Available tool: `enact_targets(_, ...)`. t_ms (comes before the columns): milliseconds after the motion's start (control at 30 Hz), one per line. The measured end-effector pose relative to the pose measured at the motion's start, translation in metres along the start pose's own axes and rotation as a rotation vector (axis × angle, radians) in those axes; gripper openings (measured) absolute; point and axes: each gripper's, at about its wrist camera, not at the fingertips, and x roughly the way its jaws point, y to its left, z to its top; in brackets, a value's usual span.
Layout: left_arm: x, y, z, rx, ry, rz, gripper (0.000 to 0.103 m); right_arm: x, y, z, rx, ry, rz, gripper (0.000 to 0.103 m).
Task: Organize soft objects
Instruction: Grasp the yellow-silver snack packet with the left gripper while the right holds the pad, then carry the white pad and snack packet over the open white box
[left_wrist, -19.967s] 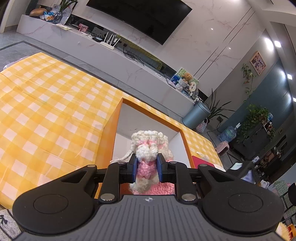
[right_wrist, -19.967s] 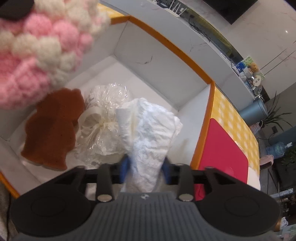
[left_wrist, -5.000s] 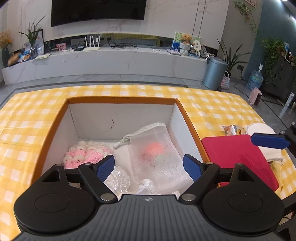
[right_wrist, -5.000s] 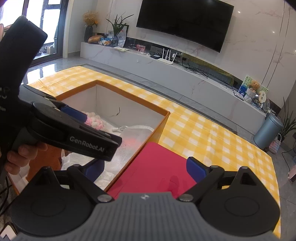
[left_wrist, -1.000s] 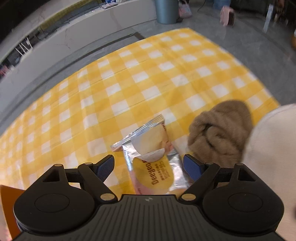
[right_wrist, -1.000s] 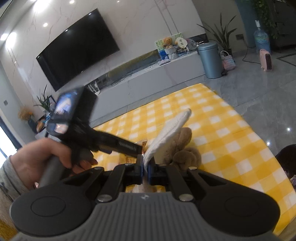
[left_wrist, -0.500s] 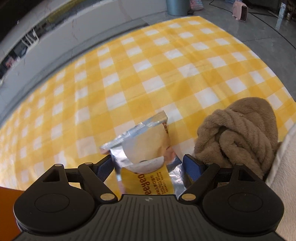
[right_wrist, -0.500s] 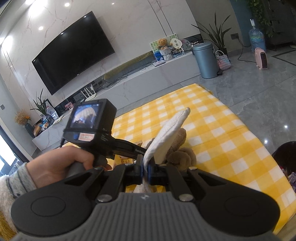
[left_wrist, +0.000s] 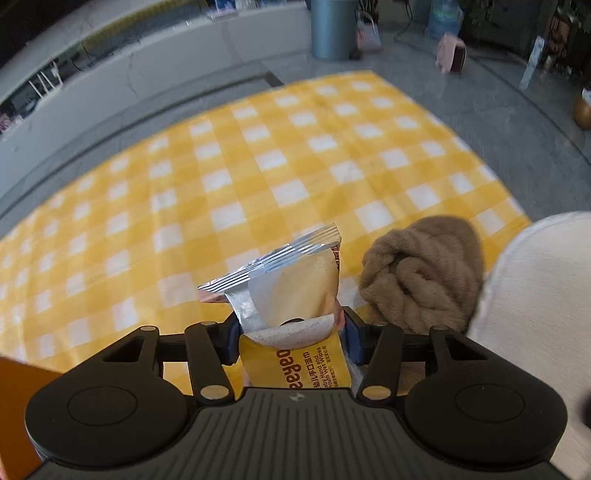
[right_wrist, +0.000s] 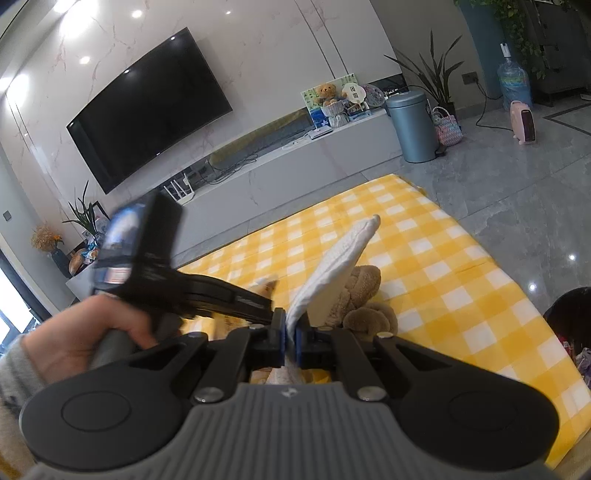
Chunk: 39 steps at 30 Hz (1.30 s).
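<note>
Left gripper (left_wrist: 290, 341), lower centre of frame, jaws just closed onto yellow wet-wipes pack (left_wrist: 291, 317) above checked cloth (left_wrist: 221, 177); right gripper (right_wrist: 290, 334) clamped on white padded sheet (right_wrist: 341, 258), brown plush toy (right_wrist: 364, 302) just behind.

1. The tablecloth (left_wrist: 280, 155) is yellow and white check.
2. The wipes packet (left_wrist: 295, 295) is yellow with a silver ridged seal, a pale round flap and dark brown lettering.
3. The plush toy (left_wrist: 421, 273) is light brown.
4. The cloth pad (right_wrist: 340, 258) is white.
5. The left gripper (left_wrist: 288, 339) is black with blue pads.
6. The right gripper (right_wrist: 290, 336) is black with blue pads and a grey ribbed body.
7. The bin (right_wrist: 413, 125) is grey-blue.
</note>
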Motion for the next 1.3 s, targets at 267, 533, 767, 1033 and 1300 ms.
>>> enact_targets(267, -0.094, 0.025, -0.017, -0.075, -0.155, -0.114, 0.06, -0.016, 0.009, 0.004, 0.0, -0.045, 0.056, 0.003)
enact_targets(533, -0.176, 0.072, -0.059, -0.143, -0.354, -0.197, 0.06, -0.03, 0.043, 0.01, -0.022, -0.092, 0.156, 0.003)
enact_targets(767, -0.218, 0.132, -0.108, -0.247, -0.512, -0.107, 0.06, -0.047, 0.094, 0.012, -0.097, -0.125, 0.284, 0.003)
enact_targets(1033, -0.226, 0.187, -0.161, -0.391, -0.584, 0.015, 0.06, -0.043, 0.173, 0.004, -0.208, -0.089, 0.398, 0.003)
enact_targets(1300, -0.209, 0.242, -0.21, -0.52, -0.563, -0.02, 0.06, -0.007, 0.266, -0.025, -0.392, 0.041, 0.393, 0.003)
